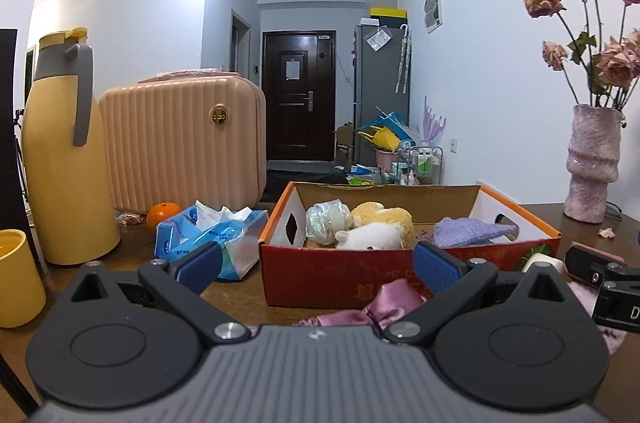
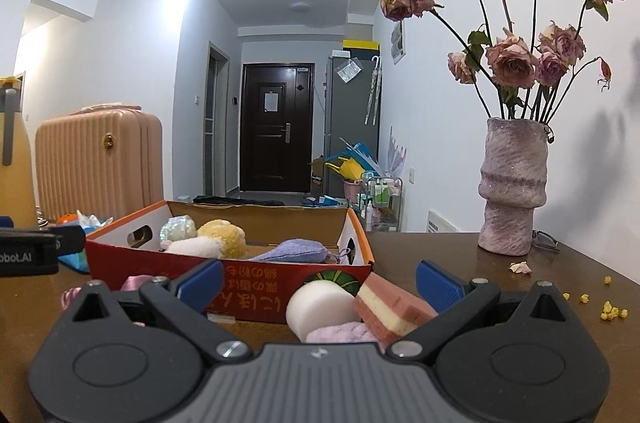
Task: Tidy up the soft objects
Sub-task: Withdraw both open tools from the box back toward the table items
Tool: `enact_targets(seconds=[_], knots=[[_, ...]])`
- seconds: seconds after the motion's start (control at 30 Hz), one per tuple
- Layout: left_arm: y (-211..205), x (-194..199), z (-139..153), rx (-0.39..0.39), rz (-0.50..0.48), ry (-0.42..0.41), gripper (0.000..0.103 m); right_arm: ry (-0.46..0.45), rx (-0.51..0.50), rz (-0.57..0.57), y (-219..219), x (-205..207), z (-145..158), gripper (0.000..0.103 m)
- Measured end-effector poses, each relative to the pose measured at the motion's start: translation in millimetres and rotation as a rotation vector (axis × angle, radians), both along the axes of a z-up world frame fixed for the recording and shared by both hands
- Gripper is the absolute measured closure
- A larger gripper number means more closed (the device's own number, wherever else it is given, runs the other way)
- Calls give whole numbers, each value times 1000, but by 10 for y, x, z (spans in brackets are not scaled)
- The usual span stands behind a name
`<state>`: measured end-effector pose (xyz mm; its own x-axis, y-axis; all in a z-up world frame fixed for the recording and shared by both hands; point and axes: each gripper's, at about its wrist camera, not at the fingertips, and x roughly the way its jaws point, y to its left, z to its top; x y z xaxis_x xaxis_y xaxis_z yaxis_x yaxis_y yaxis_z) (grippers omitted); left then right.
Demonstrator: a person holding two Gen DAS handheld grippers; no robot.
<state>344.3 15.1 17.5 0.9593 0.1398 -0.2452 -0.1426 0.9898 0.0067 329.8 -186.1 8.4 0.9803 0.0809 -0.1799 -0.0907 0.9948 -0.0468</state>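
An open red cardboard box (image 2: 256, 273) with orange rims is set on the brown tabletop (image 2: 460, 263). Inside it, an iridescent pouf (image 1: 326, 219), a yellow plush (image 1: 394, 217), a white plush (image 1: 372, 237) and a lilac knit piece (image 1: 468, 231) are piled. Against its near wall, outside, a pink satin scrunchie (image 1: 384, 305), a white foam cylinder (image 2: 320, 305), a pink-and-cream layered sponge (image 2: 390, 307) and a fuzzy pink cloth (image 2: 344, 334) are lying.

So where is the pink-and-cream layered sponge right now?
In the right wrist view, the layered sponge lies on the table in front of the cardboard box, beside the white foam cylinder, between the open right gripper's fingers.
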Motion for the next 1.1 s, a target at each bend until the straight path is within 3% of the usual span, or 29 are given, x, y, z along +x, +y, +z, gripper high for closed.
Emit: enact_targets(seconds=[0.7,1.1], knots=[[-22,-604,-18,21,-67,-3,0,6,6,52,-174,-501,31,0],[-44,-685,-44,18,-98,6,0,25,-4,46,-165,-527,10,0]])
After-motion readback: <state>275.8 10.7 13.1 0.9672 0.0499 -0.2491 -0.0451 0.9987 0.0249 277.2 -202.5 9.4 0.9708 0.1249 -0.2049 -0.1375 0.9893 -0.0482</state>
